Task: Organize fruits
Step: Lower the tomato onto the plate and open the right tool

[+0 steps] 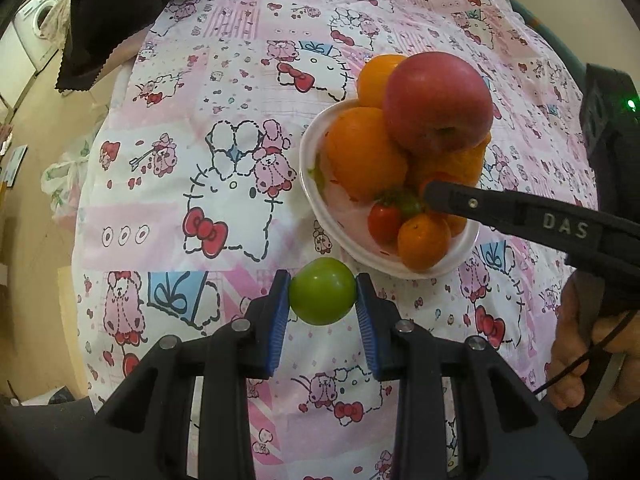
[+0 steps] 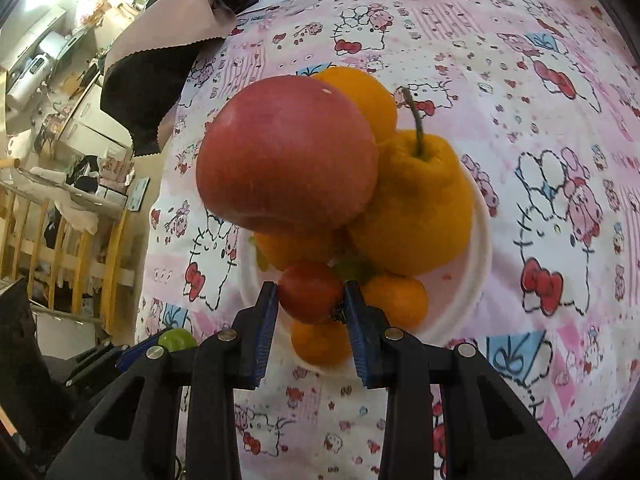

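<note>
Both grippers are mid-pick. The left gripper (image 1: 322, 292) clamps a green fruit (image 1: 322, 291) just near the white bowl (image 1: 310, 184); the right gripper (image 2: 310, 296) grips a red tomato (image 2: 310, 292) inside the bowl, under the apple (image 2: 286, 152). Next, I judge, the tomato must lift gently without toppling the stack.

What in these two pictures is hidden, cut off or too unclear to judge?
- Left wrist view: the right gripper reaches into the white bowl; its far finger and what it holds are hidden behind its near finger.
- Right wrist view: the green fruit in the left gripper is mostly hidden by the right gripper.
- Both views: the bowl's bottom is covered by the red apple and oranges.
- Right wrist view: the room at left is too small and blurred.
</note>
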`<state>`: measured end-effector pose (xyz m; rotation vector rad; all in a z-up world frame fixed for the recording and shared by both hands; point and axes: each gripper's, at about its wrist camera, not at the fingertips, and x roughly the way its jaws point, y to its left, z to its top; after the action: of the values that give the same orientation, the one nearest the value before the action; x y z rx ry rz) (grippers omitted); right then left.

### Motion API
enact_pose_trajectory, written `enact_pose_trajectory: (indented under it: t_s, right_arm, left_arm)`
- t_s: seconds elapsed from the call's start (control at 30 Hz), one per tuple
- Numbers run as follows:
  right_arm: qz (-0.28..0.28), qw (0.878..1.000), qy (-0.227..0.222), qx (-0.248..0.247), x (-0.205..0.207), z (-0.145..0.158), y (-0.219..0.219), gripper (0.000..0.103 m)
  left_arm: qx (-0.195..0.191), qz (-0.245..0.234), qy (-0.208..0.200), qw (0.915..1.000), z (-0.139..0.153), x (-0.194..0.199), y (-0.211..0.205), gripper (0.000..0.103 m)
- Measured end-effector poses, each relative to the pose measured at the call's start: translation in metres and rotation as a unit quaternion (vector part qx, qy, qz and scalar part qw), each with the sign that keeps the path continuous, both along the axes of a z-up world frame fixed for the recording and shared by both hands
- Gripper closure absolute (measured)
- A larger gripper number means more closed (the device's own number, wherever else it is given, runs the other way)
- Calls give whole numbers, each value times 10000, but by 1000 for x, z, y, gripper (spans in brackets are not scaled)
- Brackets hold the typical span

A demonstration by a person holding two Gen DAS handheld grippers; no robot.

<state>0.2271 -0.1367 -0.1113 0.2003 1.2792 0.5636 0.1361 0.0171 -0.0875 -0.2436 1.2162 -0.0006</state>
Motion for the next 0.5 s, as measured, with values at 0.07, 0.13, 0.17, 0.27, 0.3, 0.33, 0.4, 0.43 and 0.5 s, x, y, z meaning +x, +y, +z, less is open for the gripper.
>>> enact_pose_trajectory:
  t_s: [0.07,0.13,0.17,0.27,0.3,0.33,0.4,0.43,0.5]
  right_arm:
    - [10,10000,-22,-42,2,-2,3,68]
    - [23,10000,-6,-43,2,-3,3,68]
    - [-1,10000,0,-50,2,-3,2,68]
    - [-45,10000,59,-34,3,-4,-1,65]
    - [-110,9999,68,-42,3,-3,-3,65]
    - [-172,9998,55,-26,4,-2,-6,65]
    - [-195,9998,45,7,4,1,-9,65]
    - [-188,9998,22,7,3,3,-10,65]
    - [-197,9998,1,34,1,7,-12,65]
  left_arm:
    - [7,0,0,10000,0,1,0,74]
    - [7,3,-2,10000,-1,2,-1,74]
    - [8,-3,-2,10000,-2,3,-1,74]
    - [12,-16,-13,10000,-2,4,-2,74]
    - [17,-12,-14,10000,-2,4,-2,74]
    - [13,-10,-13,10000,-2,4,-2,74]
    - [26,-12,-20,10000,-2,4,-2,74]
    - [35,-13,-27,10000,-2,5,-2,74]
    - [58,-8,-52,10000,-1,5,-2,74]
